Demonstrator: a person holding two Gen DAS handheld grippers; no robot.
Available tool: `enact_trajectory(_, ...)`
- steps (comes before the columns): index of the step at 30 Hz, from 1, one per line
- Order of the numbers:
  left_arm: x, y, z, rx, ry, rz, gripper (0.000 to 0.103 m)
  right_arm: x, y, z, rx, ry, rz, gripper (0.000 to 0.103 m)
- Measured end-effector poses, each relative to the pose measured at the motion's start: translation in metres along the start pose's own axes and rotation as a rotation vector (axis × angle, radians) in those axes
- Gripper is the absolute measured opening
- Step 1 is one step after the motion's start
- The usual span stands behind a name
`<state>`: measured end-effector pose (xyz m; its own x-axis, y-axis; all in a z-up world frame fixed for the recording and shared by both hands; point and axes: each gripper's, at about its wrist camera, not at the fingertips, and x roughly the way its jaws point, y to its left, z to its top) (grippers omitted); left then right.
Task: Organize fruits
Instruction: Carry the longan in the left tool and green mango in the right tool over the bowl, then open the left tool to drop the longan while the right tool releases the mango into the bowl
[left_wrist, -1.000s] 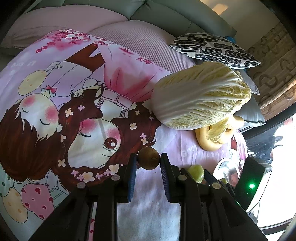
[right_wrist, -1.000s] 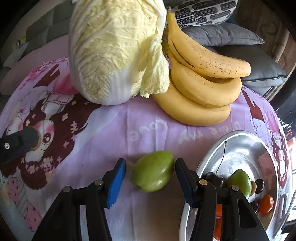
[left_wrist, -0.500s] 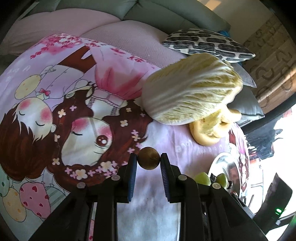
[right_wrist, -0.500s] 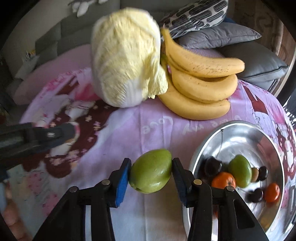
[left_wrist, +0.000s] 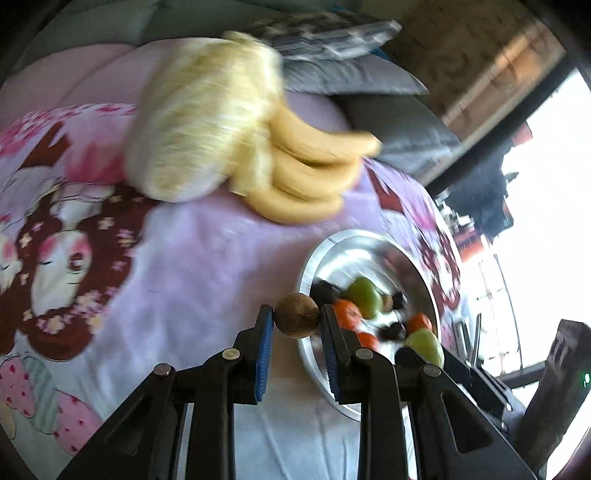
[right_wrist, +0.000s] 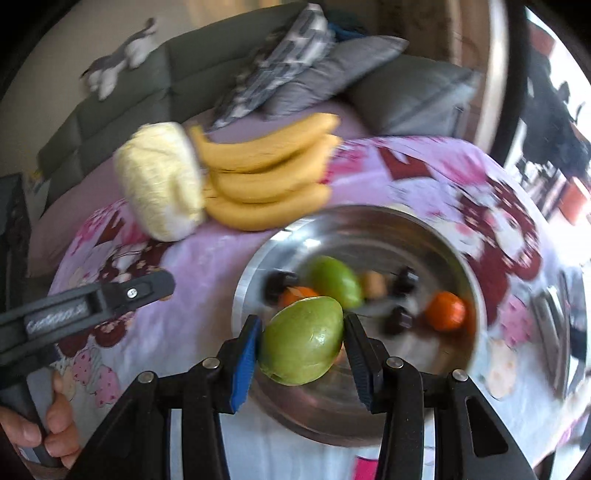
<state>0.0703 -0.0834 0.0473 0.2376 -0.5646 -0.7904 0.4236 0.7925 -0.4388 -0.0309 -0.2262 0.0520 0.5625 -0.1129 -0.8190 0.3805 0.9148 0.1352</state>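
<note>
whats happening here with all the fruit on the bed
A person is sorting fruit with a handheld tool in each hand. The left tool grips a small round brown fruit near the rim of the shiny metal bowl. The right tool grips a large green fruit over that bowl, which already holds another green fruit, orange ones and small dark ones. A bunch of yellow bananas and a pale napa cabbage lie on the pink cartoon-print blanket.
</note>
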Motion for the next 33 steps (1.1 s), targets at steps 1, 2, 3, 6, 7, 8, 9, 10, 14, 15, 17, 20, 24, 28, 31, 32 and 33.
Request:
enact_trajectory(1, 0.005, -0.011, -0.003, 0.027, 0.014, -0.004, 0.026, 0.001, -0.007, -0.002, 0.014, 0.007, -0.009, 0.048)
enact_trajectory(2, 0.011, -0.021, -0.007, 0.053, 0.031, -0.01, 0.026, 0.0, -0.017, -0.004, 0.033, 0.015, -0.017, 0.048)
enact_trajectory(3, 0.017, -0.028, -0.01, 0.07, 0.045, -0.013, 0.026, 0.001, -0.026, -0.007, 0.047, 0.025, -0.023, 0.048)
enact_trajectory(6, 0.038, -0.045, -0.02, 0.109, 0.105, -0.003, 0.026, 0.004, -0.045, -0.016, 0.076, 0.056, -0.041, 0.048)
enact_trajectory(7, 0.044, -0.051, -0.023, 0.121, 0.117, 0.009, 0.026, 0.007, -0.05, -0.018, 0.085, 0.064, -0.041, 0.048)
enact_trajectory(8, 0.051, -0.057, -0.026, 0.139, 0.126, 0.027, 0.026, 0.009, -0.053, -0.019, 0.091, 0.07, -0.039, 0.048)
enact_trajectory(9, 0.054, -0.059, -0.026, 0.144, 0.131, 0.035, 0.026, 0.01, -0.056, -0.02, 0.095, 0.075, -0.038, 0.048)
enact_trajectory(10, 0.058, -0.062, -0.027, 0.15, 0.141, 0.043, 0.026, 0.014, -0.057, -0.02, 0.095, 0.08, -0.039, 0.048)
enact_trajectory(14, 0.065, -0.063, -0.029, 0.165, 0.15, 0.081, 0.026, 0.022, -0.058, -0.023, 0.093, 0.101, -0.028, 0.048)
enact_trajectory(15, 0.066, -0.063, -0.029, 0.165, 0.151, 0.087, 0.026, 0.025, -0.057, -0.024, 0.092, 0.106, -0.026, 0.048)
enact_trajectory(17, 0.068, -0.06, -0.029, 0.16, 0.156, 0.097, 0.027, 0.028, -0.056, -0.026, 0.086, 0.116, -0.028, 0.048)
enact_trajectory(20, 0.067, -0.057, -0.028, 0.154, 0.158, 0.109, 0.031, 0.029, -0.054, -0.026, 0.078, 0.119, -0.028, 0.049)
enact_trajectory(24, 0.066, -0.055, -0.029, 0.153, 0.162, 0.13, 0.046, 0.027, -0.054, -0.027, 0.068, 0.115, -0.032, 0.049)
enact_trajectory(28, 0.056, -0.06, -0.031, 0.16, 0.148, 0.139, 0.061, 0.022, -0.054, -0.027, 0.063, 0.105, -0.025, 0.049)
enact_trajectory(31, 0.046, -0.059, -0.035, 0.145, 0.133, 0.143, 0.067, 0.021, -0.055, -0.028, 0.055, 0.107, -0.026, 0.05)
enact_trajectory(32, 0.043, -0.058, -0.036, 0.138, 0.13, 0.146, 0.067, 0.02, -0.055, -0.029, 0.054, 0.107, -0.027, 0.051)
enact_trajectory(33, 0.04, -0.057, -0.038, 0.131, 0.123, 0.151, 0.069, 0.019, -0.055, -0.03, 0.052, 0.108, -0.027, 0.051)
